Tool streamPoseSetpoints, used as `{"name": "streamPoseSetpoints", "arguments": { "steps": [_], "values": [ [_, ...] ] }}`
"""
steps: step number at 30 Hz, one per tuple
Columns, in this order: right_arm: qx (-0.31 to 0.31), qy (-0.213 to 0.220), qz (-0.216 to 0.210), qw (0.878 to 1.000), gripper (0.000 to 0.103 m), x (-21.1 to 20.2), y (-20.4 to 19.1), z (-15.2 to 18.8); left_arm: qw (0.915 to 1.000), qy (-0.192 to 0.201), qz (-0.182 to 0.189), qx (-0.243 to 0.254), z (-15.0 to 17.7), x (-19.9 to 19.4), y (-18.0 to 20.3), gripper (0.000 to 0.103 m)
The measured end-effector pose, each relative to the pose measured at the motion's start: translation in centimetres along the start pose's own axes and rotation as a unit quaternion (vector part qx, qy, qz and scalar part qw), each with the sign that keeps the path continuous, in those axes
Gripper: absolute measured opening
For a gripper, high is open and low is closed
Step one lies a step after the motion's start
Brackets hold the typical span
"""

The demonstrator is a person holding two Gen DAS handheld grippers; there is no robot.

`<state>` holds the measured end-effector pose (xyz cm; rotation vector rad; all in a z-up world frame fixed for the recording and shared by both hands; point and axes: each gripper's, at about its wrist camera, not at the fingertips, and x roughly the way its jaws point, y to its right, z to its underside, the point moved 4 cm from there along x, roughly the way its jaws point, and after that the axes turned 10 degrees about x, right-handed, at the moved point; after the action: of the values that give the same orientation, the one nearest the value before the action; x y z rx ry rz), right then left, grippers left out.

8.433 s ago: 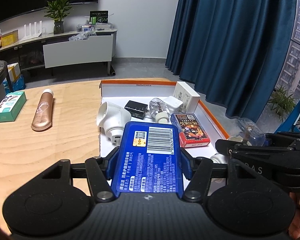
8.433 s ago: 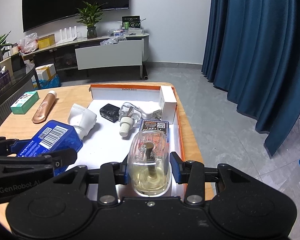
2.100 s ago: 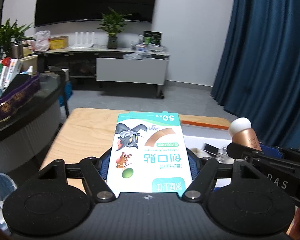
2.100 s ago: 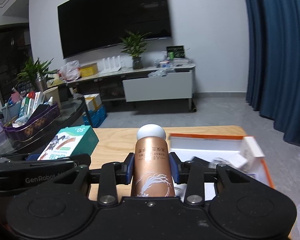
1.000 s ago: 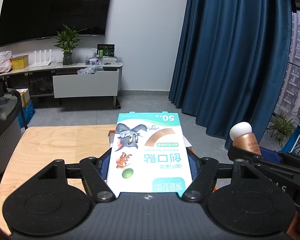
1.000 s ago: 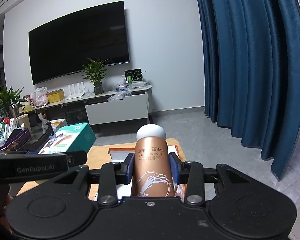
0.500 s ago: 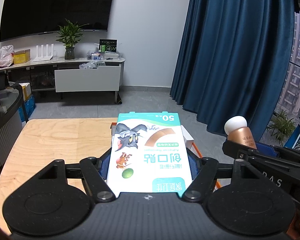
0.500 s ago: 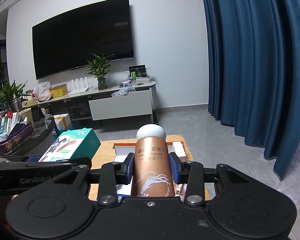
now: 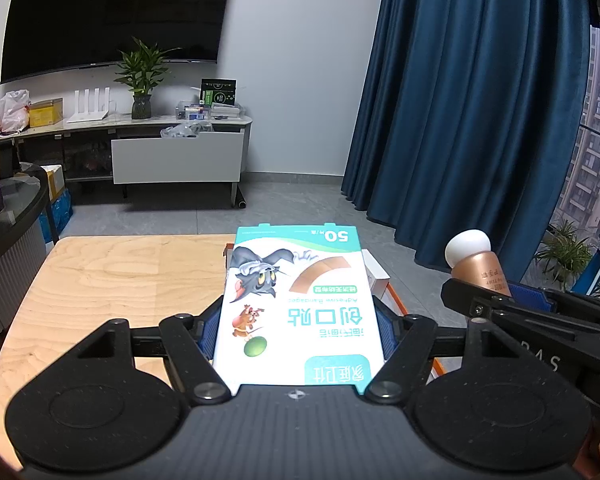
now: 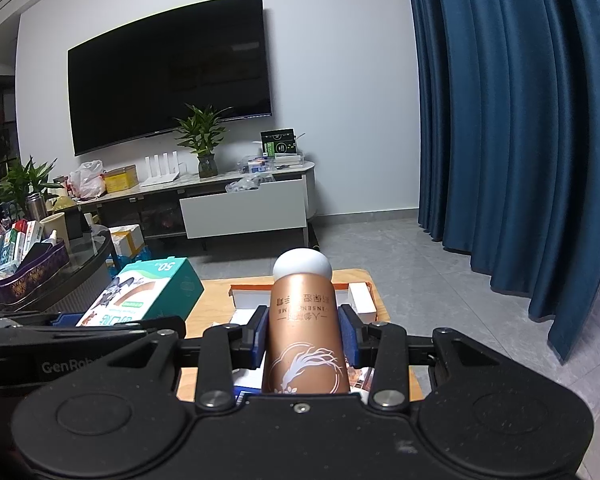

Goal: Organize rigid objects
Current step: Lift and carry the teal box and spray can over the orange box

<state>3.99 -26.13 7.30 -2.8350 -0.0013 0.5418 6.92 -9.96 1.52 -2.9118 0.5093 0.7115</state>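
Observation:
My left gripper (image 9: 298, 330) is shut on a teal and white bandage box (image 9: 300, 304) with a cartoon print, held in the air above the wooden table (image 9: 112, 272). The box also shows in the right wrist view (image 10: 144, 294). My right gripper (image 10: 304, 340) is shut on a copper tube with a white cap (image 10: 304, 332), also seen at the right of the left wrist view (image 9: 476, 260). Below both lies the white tray with an orange rim (image 10: 292, 289), mostly hidden; a white box (image 10: 362, 298) stands in it.
A TV cabinet (image 9: 176, 156) with a plant (image 9: 142, 80) and clutter stands across the room. A blue curtain (image 9: 472, 120) hangs at the right. A dark glass-topped counter with a purple basket (image 10: 24, 272) is at the left.
Both grippers keep their loads. The views have tilted slightly down and drifted, so the table and tray show a bit more below the held box and tube.

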Motion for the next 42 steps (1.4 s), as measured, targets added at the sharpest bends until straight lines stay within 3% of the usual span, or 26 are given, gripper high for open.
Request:
{"name": "streamPoseSetpoints", "arguments": {
  "steps": [42],
  "values": [
    [-0.001, -0.003, 0.002, 1.000, 0.046, 0.08, -0.15, 0.11, 1.0000, -0.007, 0.002, 0.000, 0.09, 0.34, 0.09, 0.072]
  ]
}}
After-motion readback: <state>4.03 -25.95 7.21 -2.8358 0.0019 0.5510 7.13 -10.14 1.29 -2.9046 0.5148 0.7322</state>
